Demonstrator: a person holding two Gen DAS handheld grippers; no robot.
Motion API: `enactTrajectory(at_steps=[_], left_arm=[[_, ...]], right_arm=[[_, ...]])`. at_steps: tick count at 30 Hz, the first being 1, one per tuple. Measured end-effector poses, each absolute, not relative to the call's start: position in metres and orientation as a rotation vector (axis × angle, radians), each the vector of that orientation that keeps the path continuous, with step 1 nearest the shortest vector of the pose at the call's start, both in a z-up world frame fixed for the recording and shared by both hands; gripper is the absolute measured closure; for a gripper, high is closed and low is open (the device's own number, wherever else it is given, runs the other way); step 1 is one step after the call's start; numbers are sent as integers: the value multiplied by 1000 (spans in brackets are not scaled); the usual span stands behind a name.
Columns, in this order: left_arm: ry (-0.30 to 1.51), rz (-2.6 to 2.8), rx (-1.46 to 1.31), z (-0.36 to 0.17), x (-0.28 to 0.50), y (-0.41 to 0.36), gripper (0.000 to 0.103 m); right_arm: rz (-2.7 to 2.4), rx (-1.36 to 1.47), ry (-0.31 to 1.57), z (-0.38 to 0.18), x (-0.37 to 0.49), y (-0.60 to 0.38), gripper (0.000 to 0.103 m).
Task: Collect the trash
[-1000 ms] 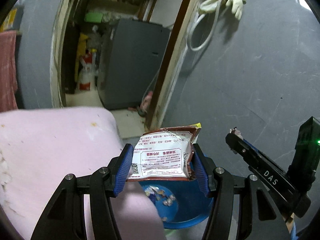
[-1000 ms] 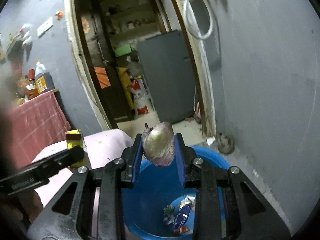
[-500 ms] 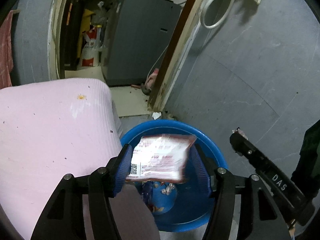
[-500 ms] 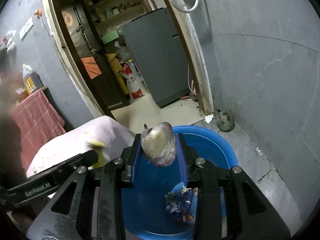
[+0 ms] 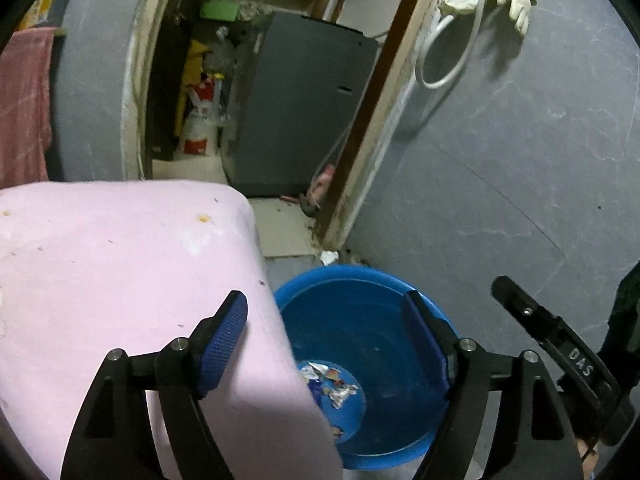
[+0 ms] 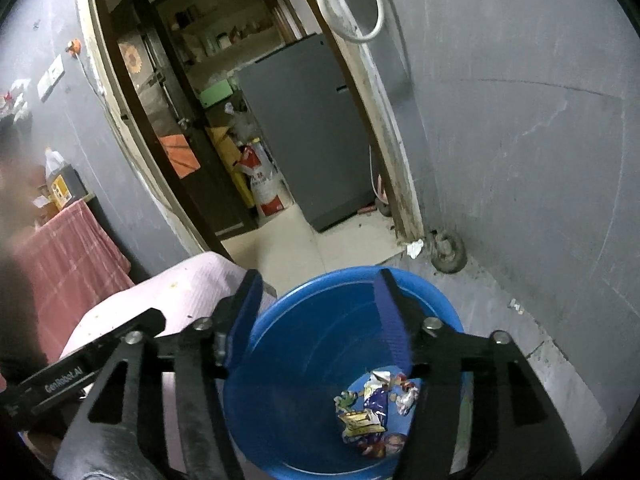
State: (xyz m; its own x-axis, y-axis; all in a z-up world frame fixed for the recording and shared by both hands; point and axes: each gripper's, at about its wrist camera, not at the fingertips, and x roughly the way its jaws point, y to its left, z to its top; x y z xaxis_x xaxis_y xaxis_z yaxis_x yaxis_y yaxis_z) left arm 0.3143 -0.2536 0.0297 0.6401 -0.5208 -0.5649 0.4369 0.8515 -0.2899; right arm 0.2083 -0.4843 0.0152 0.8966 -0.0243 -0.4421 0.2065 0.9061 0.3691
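Both claws stand apart, nothing between pads: left claw (image 5: 324, 344), right claw (image 6: 318, 312). Jaws of both have just been opening. You hover both over one blue basin (image 6: 448, 312) on floor, just beside one pink cushion (image 5: 120, 264). Trash wrappers (image 6: 374, 412) lie on basin bottom, several pieces, exact count unclear. Drop step looks done. Left for you, as I judge: one white scrap (image 6: 415, 248) on floor by door frame, small crumbs on cushion.

A grey cabinet (image 6: 308, 128) stands beyond the doorway, a pink cushion (image 5: 120, 264) nearby.
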Motion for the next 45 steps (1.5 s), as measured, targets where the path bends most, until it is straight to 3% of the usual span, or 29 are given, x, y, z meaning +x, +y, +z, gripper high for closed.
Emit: enactTrajectory(at_steps=[3, 10, 11, 12, 13, 29, 45], left_arm=[[644, -525, -121, 37, 308, -245, 23], [551, -469, -98, 51, 286, -224, 22], [544, -460, -99, 52, 282, -220, 15], [539, -448, -99, 53, 277, -216, 2], [525, -432, -105, 54, 271, -211, 1], [375, -352, -132, 80, 167, -142, 1], [336, -261, -130, 65, 76, -90, 1]], right_arm=[[-126, 402, 403, 22, 201, -480, 27], [-105, 378, 333, 35, 180, -466, 2], [-101, 376, 327, 37, 177, -464, 0], [-96, 370, 320, 39, 173, -460, 0], [-95, 365, 317, 41, 169, -457, 0], [-59, 252, 218, 68, 73, -393, 0], [-91, 149, 205, 62, -12, -336, 0]])
